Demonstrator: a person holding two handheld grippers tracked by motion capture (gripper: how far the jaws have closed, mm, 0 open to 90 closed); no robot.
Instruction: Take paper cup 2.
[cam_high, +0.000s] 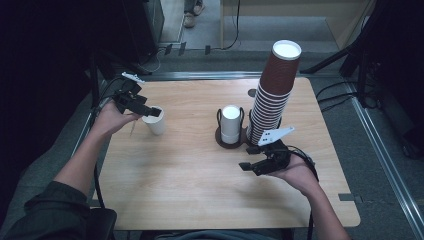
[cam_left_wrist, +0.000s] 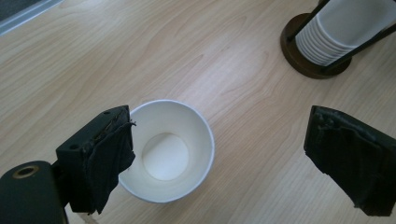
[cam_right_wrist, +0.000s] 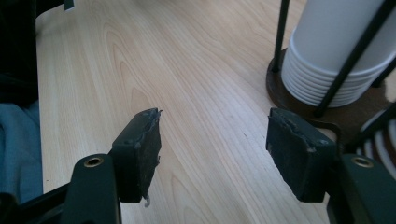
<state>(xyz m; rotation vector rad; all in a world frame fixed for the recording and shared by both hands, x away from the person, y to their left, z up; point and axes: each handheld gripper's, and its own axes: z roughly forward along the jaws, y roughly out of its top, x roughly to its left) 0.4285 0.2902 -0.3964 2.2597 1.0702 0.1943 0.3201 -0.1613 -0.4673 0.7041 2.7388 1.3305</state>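
A single white paper cup (cam_high: 156, 124) stands upright on the wooden table (cam_high: 190, 185) at the left. My left gripper (cam_high: 148, 110) hovers over it. In the left gripper view the cup (cam_left_wrist: 166, 154) lies between the jaws, its rim against the left-hand pad (cam_left_wrist: 107, 158); the other pad (cam_left_wrist: 350, 158) stands well apart, so the left gripper (cam_left_wrist: 222, 123) is open. My right gripper (cam_high: 249, 158) is open with nothing between its jaws, low over the table in front of the cup stacks. In its own view the right gripper (cam_right_wrist: 215, 126) points past a stack of white cups (cam_right_wrist: 336, 51).
A dark wire holder with a stack of upside-down white cups (cam_high: 231, 125) stands mid-table. Right beside it rises a tall leaning stack of brown cups (cam_high: 274, 95). A person's shoes show on the floor beyond the table. Cables trail off both table sides.
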